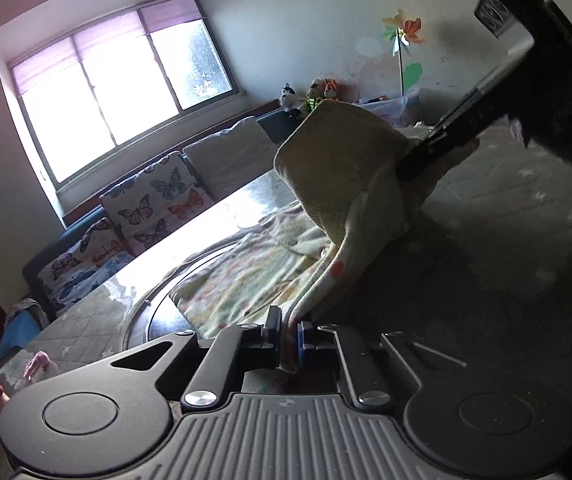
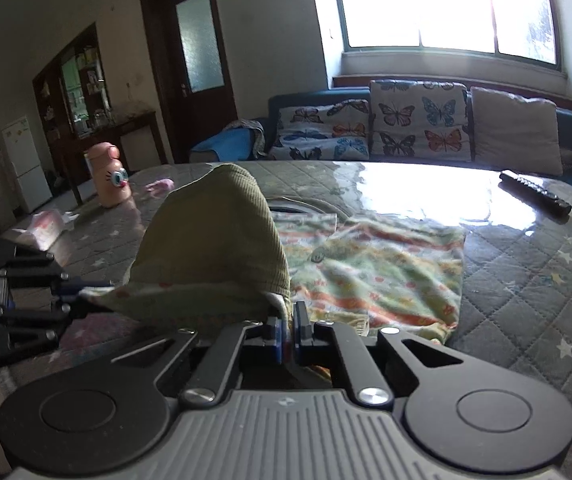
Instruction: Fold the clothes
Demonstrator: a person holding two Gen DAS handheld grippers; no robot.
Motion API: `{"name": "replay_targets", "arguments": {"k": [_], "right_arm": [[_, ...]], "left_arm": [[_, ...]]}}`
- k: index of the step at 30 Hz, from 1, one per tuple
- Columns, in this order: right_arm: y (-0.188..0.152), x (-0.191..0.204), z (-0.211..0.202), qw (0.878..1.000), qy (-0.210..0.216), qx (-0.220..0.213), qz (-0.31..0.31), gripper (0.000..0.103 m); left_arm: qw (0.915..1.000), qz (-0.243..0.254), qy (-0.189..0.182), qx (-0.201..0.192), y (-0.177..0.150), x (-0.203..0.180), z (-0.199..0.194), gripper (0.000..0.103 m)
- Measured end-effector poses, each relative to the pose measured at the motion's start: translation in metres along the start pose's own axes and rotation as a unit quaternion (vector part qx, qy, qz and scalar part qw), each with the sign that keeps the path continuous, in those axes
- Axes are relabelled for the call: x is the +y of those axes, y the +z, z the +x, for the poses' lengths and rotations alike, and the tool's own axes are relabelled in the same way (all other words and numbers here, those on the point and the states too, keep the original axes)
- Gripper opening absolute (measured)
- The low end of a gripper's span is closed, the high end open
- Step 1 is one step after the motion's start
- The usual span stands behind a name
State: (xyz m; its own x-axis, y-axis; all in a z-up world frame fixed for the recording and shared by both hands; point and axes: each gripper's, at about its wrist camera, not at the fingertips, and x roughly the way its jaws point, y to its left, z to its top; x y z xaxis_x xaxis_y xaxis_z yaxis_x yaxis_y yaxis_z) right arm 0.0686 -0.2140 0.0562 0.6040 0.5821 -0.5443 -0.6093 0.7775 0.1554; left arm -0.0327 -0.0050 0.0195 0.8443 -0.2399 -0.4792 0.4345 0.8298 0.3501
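Observation:
A small patterned garment (image 2: 374, 268) with a green ribbed waistband (image 2: 214, 232) lies partly on the quilted table. My left gripper (image 1: 289, 338) is shut on one edge of the garment (image 1: 246, 268). My right gripper (image 2: 289, 330) is shut on the other edge near the waistband. Both hold that end lifted above the table, so the waistband (image 1: 334, 156) arches up between them. The right gripper (image 1: 426, 156) shows in the left wrist view and the left gripper (image 2: 86, 292) in the right wrist view. The rest of the garment lies flat.
A quilted grey cover (image 2: 526, 280) spreads over the table. A black remote (image 2: 534, 194) lies at the far right. A pink bottle (image 2: 108, 180) and a tissue pack (image 2: 46, 224) stand at the left. A sofa with butterfly cushions (image 2: 418, 124) is behind.

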Motion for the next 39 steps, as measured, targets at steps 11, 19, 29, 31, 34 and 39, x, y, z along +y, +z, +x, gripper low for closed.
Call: {"name": "replay_targets", "arguments": {"k": [11, 19, 29, 31, 34, 39], "right_arm": [[-0.006, 0.030, -0.075, 1.000, 0.024, -0.004, -0.020, 0.004], [0.039, 0.012, -0.027, 0.999, 0.011, -0.006, -0.041, 0.004], [0.057, -0.030, 0.081, 0.999, -0.027, 0.040, 0.008, 0.004], [0.050, -0.039, 0.098, 0.998, -0.031, 0.049, 0.025, 0.005], [0.039, -0.052, 0.113, 0.996, -0.036, 0.052, 0.060, 0.009], [0.031, -0.060, 0.092, 0.996, -0.059, 0.009, 0.066, 0.023]], "left_arm": [[0.9972, -0.033, -0.066, 0.013, 0.017, 0.005, -0.063, 0.008], [0.9955, -0.088, -0.031, 0.017, 0.031, 0.045, -0.011, 0.008], [0.9887, -0.121, 0.010, 0.087, 0.018, 0.068, 0.094, 0.008], [0.9856, -0.133, 0.015, 0.103, 0.011, 0.067, 0.106, 0.008], [0.9825, -0.146, 0.023, 0.113, 0.007, 0.068, 0.113, 0.011], [0.9786, -0.162, 0.040, 0.121, 0.005, 0.073, 0.119, 0.018]]}}
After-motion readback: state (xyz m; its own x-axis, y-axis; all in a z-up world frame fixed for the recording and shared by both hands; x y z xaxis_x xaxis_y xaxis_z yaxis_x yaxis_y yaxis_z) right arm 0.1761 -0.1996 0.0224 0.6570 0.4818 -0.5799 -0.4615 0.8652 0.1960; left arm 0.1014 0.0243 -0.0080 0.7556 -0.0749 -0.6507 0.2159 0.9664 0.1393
